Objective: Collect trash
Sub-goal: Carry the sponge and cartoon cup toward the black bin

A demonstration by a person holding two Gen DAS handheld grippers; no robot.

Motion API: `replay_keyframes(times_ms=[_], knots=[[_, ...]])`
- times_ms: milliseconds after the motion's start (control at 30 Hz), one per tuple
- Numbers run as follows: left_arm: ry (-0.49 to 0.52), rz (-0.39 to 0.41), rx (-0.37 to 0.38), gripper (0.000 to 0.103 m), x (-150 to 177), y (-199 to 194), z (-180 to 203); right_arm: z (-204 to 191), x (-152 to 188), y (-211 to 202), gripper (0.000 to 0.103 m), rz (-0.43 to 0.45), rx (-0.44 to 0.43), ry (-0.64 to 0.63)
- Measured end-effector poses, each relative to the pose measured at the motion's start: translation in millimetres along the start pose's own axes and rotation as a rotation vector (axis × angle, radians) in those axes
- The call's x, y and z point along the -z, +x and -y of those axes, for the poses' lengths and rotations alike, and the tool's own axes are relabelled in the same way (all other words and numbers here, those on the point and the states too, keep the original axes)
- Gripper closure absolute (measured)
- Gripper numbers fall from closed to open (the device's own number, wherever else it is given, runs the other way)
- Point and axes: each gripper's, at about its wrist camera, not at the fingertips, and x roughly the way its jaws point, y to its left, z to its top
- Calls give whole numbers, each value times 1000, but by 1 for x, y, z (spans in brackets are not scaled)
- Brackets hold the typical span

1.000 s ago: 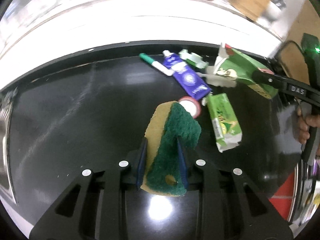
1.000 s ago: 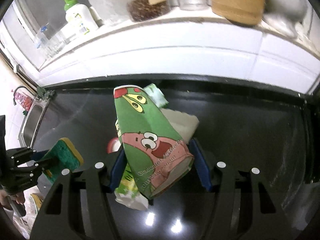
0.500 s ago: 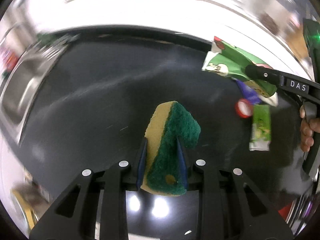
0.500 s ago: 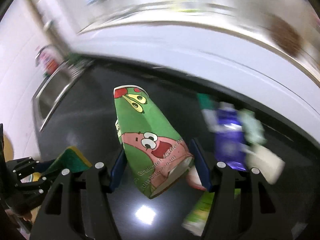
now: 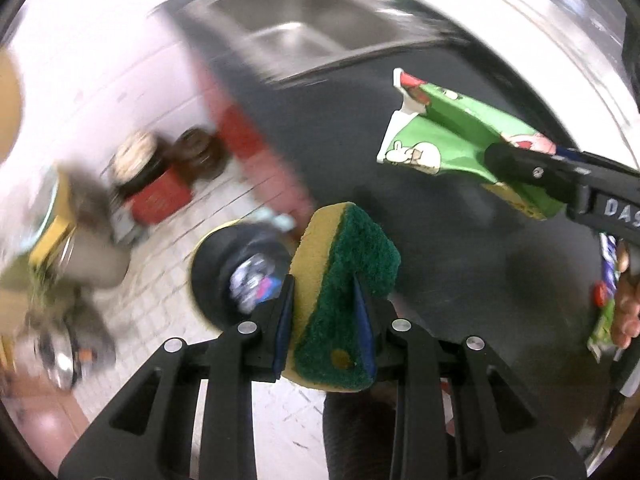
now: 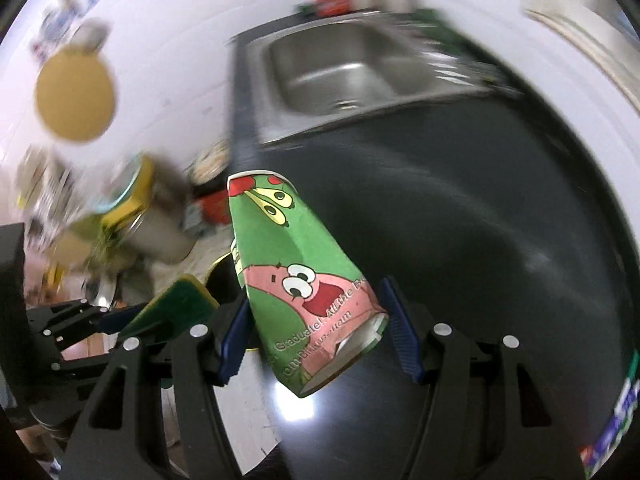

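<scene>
left gripper (image 5: 325, 308) angled down clamping sponge (image 5: 344, 292), right gripper (image 6: 316, 332) squeezing cup (image 6: 296, 272)

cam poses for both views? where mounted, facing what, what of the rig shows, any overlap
Left wrist: on the left claw, aimed steeply down past the counter edge at a black bin; claw clamps a sponge.
Right wrist: on the right claw, aimed down at the counter; claw grips a green cup.
Shared: sink, sponge, cup; each sees the other claw.

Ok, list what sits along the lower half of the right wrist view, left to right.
Left tongs → green-and-yellow sponge → flattened green cartoon paper cup in the right tongs → black countertop.
</scene>
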Motion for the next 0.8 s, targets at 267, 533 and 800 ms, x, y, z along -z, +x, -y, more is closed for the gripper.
replay_keyframes(times_ms=[267,533,800], knots=[[-232,-23,-3,75,21,35,-90,-104,-25,84,43,-114,-78,-172],[-318,-58,11,75,29,80,-124,-120,-28,142,43,-205,-73,-190],[-338,-70,37,76,29,93,-127,-117,-24,144,43,-220,-72,-198]])
